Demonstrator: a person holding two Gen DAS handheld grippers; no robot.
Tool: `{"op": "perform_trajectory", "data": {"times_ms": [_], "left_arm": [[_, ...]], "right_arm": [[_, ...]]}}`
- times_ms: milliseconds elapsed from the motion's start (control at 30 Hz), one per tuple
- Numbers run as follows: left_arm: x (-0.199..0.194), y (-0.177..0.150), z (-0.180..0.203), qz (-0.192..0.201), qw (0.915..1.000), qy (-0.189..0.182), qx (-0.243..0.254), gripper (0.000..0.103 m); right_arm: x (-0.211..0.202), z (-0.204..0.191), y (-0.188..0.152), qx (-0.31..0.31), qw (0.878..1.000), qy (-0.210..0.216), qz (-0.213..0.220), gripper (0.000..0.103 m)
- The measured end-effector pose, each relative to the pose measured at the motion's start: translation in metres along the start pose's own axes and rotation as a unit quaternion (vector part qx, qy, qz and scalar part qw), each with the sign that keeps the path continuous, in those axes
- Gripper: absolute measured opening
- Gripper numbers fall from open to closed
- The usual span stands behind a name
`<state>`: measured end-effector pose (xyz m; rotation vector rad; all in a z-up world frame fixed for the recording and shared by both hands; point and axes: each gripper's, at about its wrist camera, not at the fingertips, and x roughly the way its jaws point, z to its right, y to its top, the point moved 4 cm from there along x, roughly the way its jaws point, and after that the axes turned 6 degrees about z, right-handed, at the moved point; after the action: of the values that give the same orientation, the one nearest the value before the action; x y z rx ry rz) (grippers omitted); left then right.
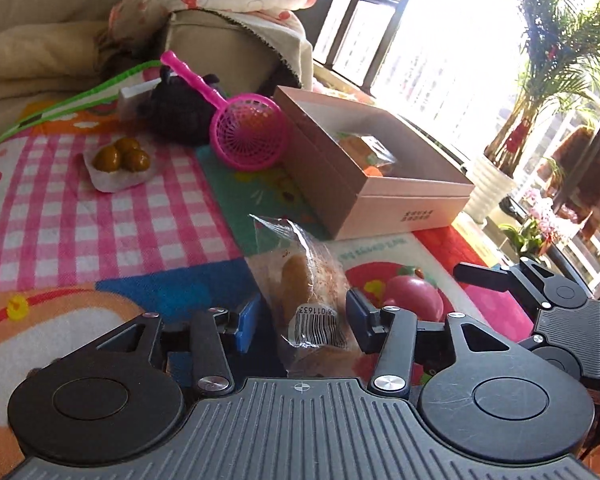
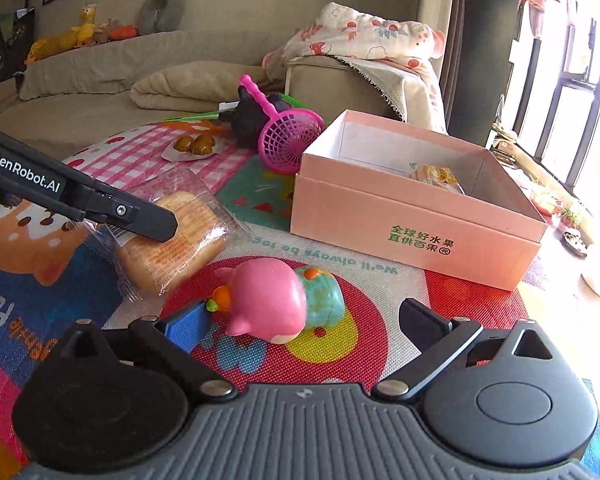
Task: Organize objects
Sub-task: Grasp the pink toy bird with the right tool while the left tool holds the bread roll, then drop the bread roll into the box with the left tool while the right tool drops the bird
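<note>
A wrapped bread bun (image 1: 312, 300) (image 2: 172, 236) lies on the colourful play mat. My left gripper (image 1: 304, 316) is open, its blue pads either side of the bun, apart from it. A pink and teal toy figure (image 2: 276, 300) (image 1: 414, 296) lies on its side. My right gripper (image 2: 308, 324) is open around it, the blue left pad (image 2: 188, 326) close to the toy. An open pink box (image 2: 416, 224) (image 1: 400, 200) holds a wrapped snack (image 2: 436, 176).
A pink plastic scoop (image 1: 246, 132) leans on a dark plush toy (image 1: 176, 112). Brown round snacks (image 1: 120, 158) sit on a white wrapper. A sofa with a floral blanket (image 2: 364, 36) stands behind. A potted palm (image 1: 540, 100) is by the window.
</note>
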<state>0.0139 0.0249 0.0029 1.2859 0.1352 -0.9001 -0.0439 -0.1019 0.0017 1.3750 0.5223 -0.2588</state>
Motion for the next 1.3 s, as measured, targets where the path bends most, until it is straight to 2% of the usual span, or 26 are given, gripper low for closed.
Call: {"op": "perform_trajectory", "data": {"times_ms": [100, 167, 200, 267, 400, 567, 633, 700, 833, 933, 1100, 1200, 1300], "left_arm": [[0.01, -0.001, -0.001, -0.008, 0.9996, -0.012, -0.023, 0.055], [0.015, -0.002, 0.0, -0.01, 0.999, -0.02, -0.038, 0.051], [0.016, -0.003, 0.0, -0.009, 0.9984, -0.024, -0.05, 0.044], [0.017, -0.003, 0.0, -0.008, 0.9973, -0.027, -0.068, 0.041], [0.007, -0.005, 0.002, -0.002, 0.9987, -0.01, -0.05, 0.04], [-0.008, -0.008, 0.001, 0.001, 0.9989, -0.008, -0.045, 0.04], [-0.011, -0.008, 0.003, 0.001, 0.9992, -0.002, -0.04, 0.04], [-0.013, -0.01, 0.005, -0.001, 0.9994, 0.005, -0.033, 0.039], [-0.021, -0.011, 0.013, -0.008, 0.9997, 0.002, -0.023, 0.039], [-0.029, -0.005, 0.03, -0.01, 0.9996, -0.022, -0.017, 0.039], [-0.029, 0.033, 0.07, 0.018, 0.998, -0.058, 0.018, 0.039], [-0.017, 0.076, 0.096, 0.058, 0.9952, -0.058, 0.053, 0.039], [0.003, 0.119, 0.113, 0.1, 0.9915, -0.057, 0.061, 0.039]], "right_arm": [[-0.001, 0.001, 0.0, 0.005, 1.0, 0.002, 0.003, 0.101], [-0.001, 0.001, 0.0, 0.007, 1.0, 0.002, 0.003, 0.101], [0.0, 0.001, 0.0, 0.008, 1.0, 0.001, 0.002, 0.101], [-0.001, 0.002, 0.0, 0.012, 1.0, 0.001, -0.002, 0.101], [-0.004, 0.001, 0.005, 0.019, 0.999, 0.026, 0.001, 0.101], [0.01, 0.0, 0.017, 0.027, 0.999, 0.041, -0.006, 0.101], [0.016, -0.003, 0.018, 0.025, 0.998, 0.05, -0.021, 0.093], [0.019, -0.005, 0.015, 0.023, 0.997, 0.054, -0.04, 0.073], [0.003, 0.0, 0.014, 0.023, 0.998, 0.046, -0.029, 0.072], [-0.024, 0.011, 0.019, 0.029, 0.998, 0.05, -0.004, 0.072], [-0.067, 0.036, 0.029, 0.032, 0.998, 0.03, 0.047, 0.072], [-0.084, 0.052, 0.032, 0.042, 0.996, 0.012, 0.073, 0.072], [-0.094, 0.067, 0.029, 0.049, 0.995, -0.008, 0.091, 0.072]]}}
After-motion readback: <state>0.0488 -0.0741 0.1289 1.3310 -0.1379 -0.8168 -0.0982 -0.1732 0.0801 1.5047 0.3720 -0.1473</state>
